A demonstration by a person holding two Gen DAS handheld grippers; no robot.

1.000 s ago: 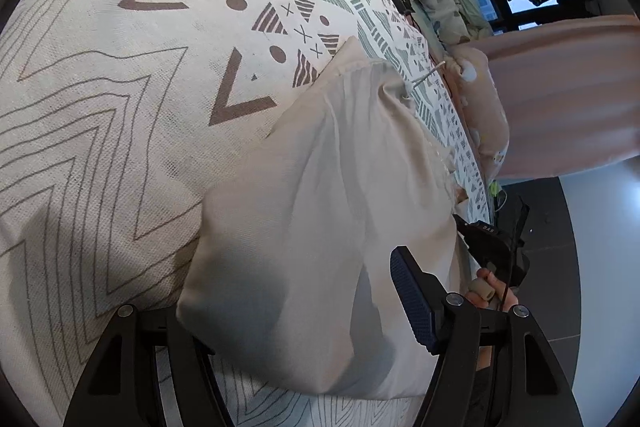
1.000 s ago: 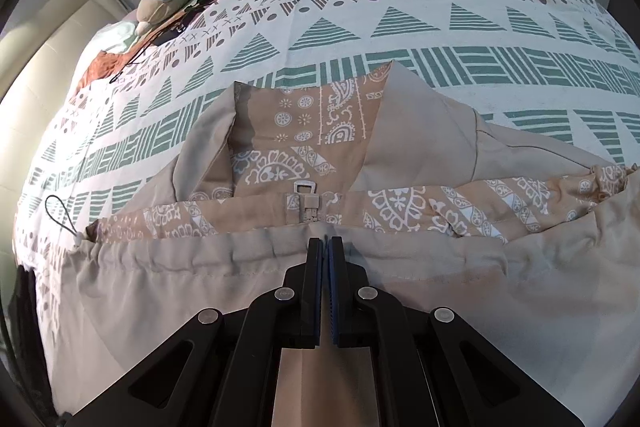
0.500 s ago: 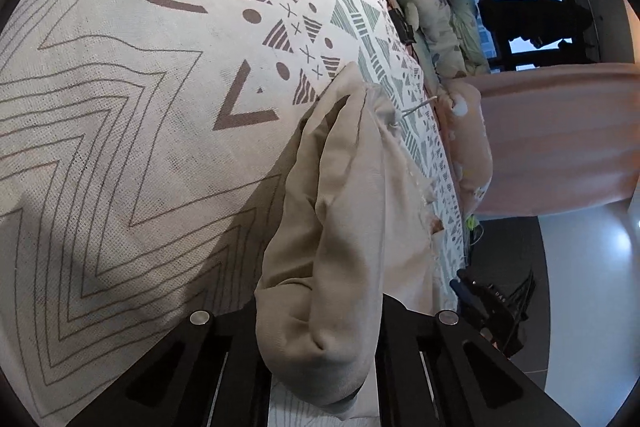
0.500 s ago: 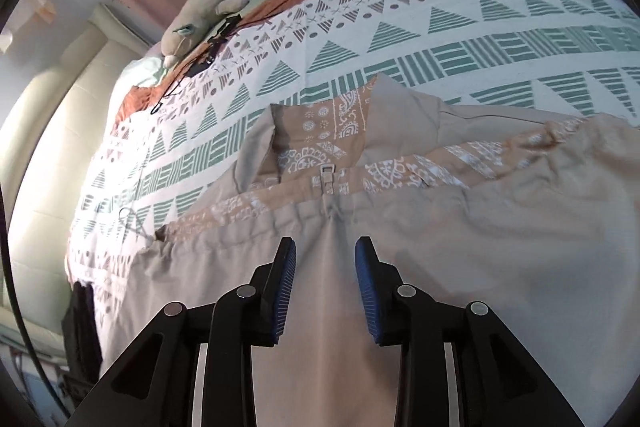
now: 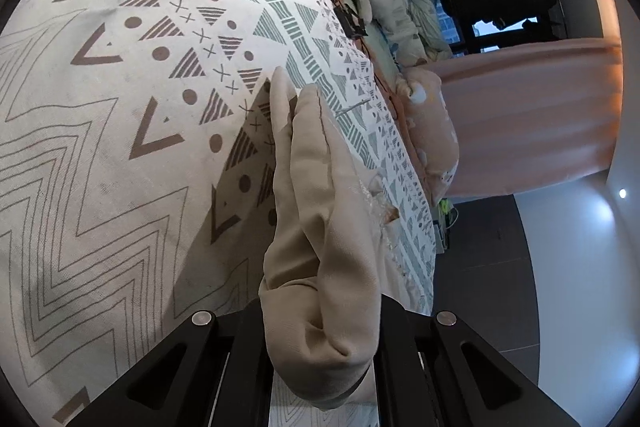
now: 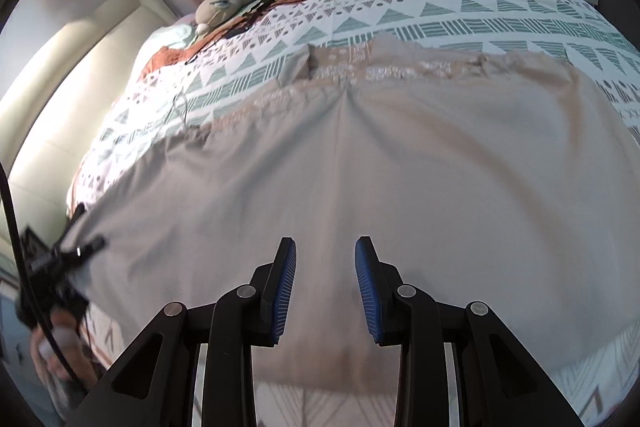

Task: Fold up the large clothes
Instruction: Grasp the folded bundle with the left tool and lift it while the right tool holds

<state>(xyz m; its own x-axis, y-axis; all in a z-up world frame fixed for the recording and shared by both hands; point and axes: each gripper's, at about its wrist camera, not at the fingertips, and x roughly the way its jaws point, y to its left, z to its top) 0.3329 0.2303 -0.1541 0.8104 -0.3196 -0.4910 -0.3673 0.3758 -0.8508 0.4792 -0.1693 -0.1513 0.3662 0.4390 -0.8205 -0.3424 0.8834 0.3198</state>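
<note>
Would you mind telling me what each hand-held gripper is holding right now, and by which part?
The left hand-held gripper is shut on a bunched edge of the beige garment. The right hand-held gripper is open above it, holding nothing.

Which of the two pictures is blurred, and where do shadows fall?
Right wrist view: motion blur smears the beige garment and the pattern at its top edge. Left wrist view: sharp; the lifted cloth throws a dark shadow on the bedspread to its left.

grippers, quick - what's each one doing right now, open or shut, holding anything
Left gripper: shut on a bunched edge of the beige garment.
Right gripper: open, nothing between its pads, above the garment.
</note>
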